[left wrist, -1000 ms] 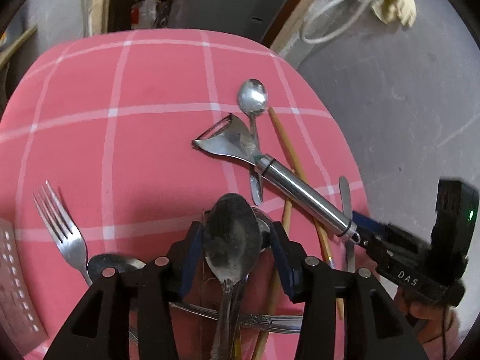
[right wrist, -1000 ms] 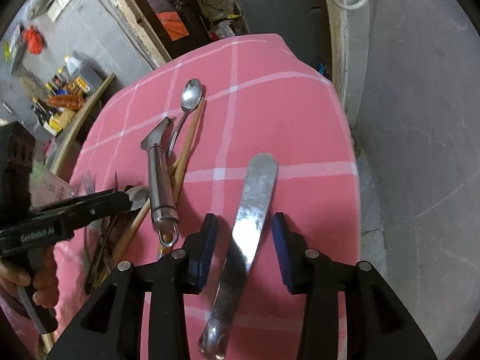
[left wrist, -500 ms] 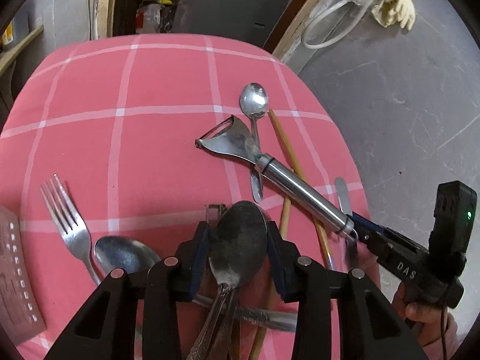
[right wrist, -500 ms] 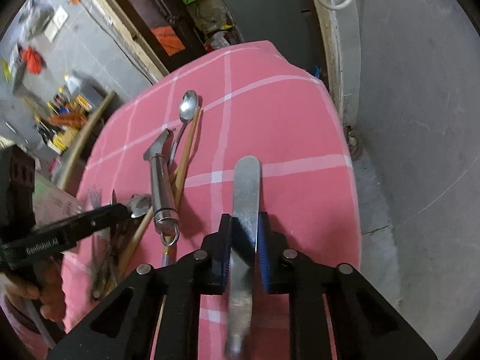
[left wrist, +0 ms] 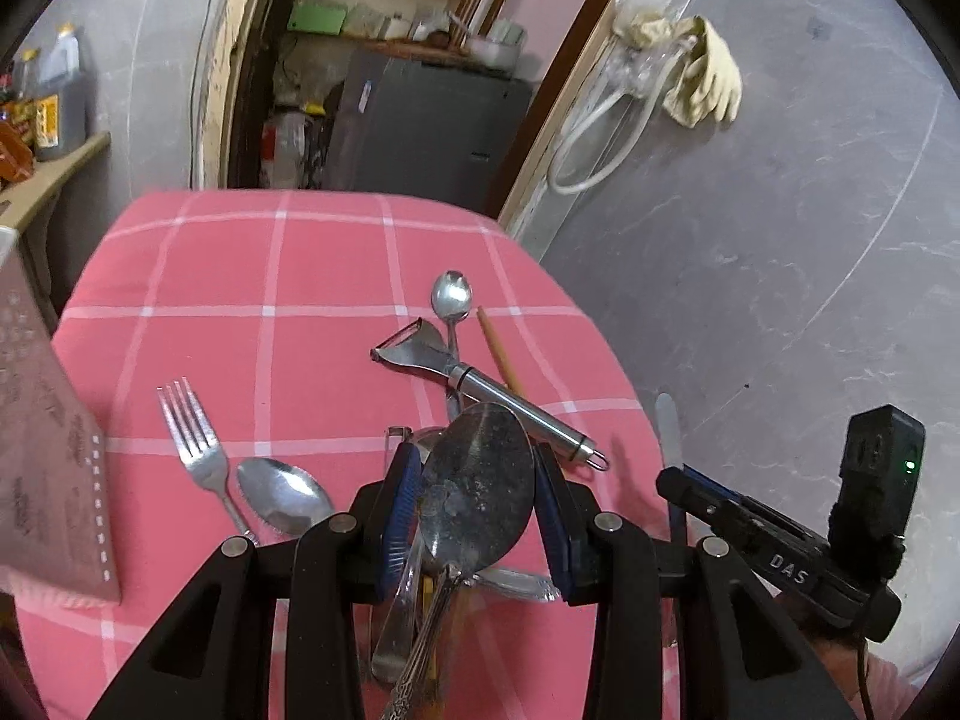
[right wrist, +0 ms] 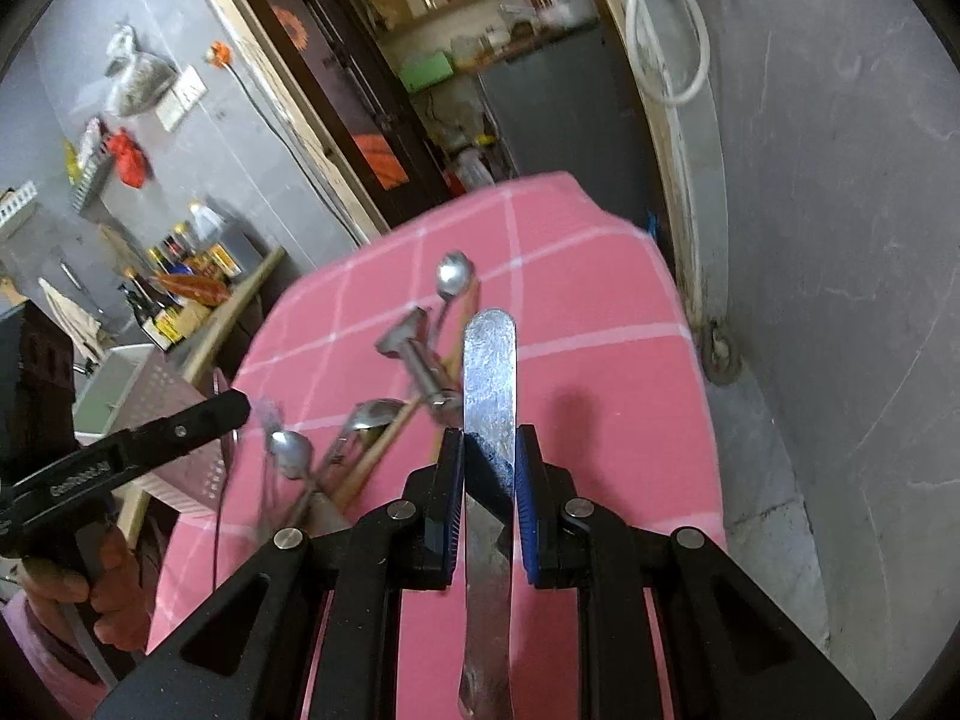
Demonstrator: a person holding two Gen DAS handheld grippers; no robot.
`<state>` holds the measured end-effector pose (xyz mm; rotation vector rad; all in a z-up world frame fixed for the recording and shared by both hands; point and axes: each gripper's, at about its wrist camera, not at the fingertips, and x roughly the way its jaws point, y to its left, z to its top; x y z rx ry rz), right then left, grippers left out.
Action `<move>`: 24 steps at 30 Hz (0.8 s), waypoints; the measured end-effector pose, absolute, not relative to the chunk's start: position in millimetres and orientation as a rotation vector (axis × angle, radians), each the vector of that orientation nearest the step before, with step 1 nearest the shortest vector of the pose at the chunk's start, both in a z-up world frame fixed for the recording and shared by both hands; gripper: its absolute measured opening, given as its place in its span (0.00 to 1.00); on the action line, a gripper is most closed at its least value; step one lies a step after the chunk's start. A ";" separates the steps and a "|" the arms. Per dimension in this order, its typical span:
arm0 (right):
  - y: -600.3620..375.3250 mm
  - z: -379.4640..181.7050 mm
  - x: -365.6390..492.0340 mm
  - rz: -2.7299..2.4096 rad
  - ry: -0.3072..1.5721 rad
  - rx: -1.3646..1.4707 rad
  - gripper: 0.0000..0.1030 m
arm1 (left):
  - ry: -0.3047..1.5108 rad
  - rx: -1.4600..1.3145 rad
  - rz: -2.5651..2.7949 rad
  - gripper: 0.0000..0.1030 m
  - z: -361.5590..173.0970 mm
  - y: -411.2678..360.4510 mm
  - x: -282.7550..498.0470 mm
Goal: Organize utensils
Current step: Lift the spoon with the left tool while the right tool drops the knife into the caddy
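Observation:
My left gripper (left wrist: 474, 468) is shut on a large tarnished spoon (left wrist: 477, 498), its bowl wedged between the blue pads and lifted off the pink checked table (left wrist: 270, 276). The spoon's handle runs back under the gripper, over other cutlery handles. My right gripper (right wrist: 489, 441) is shut on a butter knife (right wrist: 489, 366), blade pointing forward and raised above the cloth. In the left wrist view the right gripper (left wrist: 678, 480) hovers over the table's right edge with the knife blade (left wrist: 666, 420) sticking out. The right wrist view shows the left gripper (right wrist: 237, 411) at the left, held by a hand.
A fork (left wrist: 192, 426) and a spoon (left wrist: 282, 492) lie to the left of the held spoon. Beyond it lie a steel peeler (left wrist: 486, 387), a small spoon (left wrist: 451, 294) and a wooden chopstick (left wrist: 498, 351). A perforated holder (left wrist: 42, 450) stands at the table's left edge. Grey walls close in on the right.
The right jaws closed on the knife and the left jaws tightened on the large spoon. Both grippers then rose with their utensils, and more of the room behind shows.

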<state>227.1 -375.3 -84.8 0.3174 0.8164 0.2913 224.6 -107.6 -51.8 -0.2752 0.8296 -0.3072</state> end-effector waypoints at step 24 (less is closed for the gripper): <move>-269.8 47.9 219.8 0.547 0.439 0.349 0.01 | 0.510 -0.435 -0.262 0.35 66.1 4.7 180.3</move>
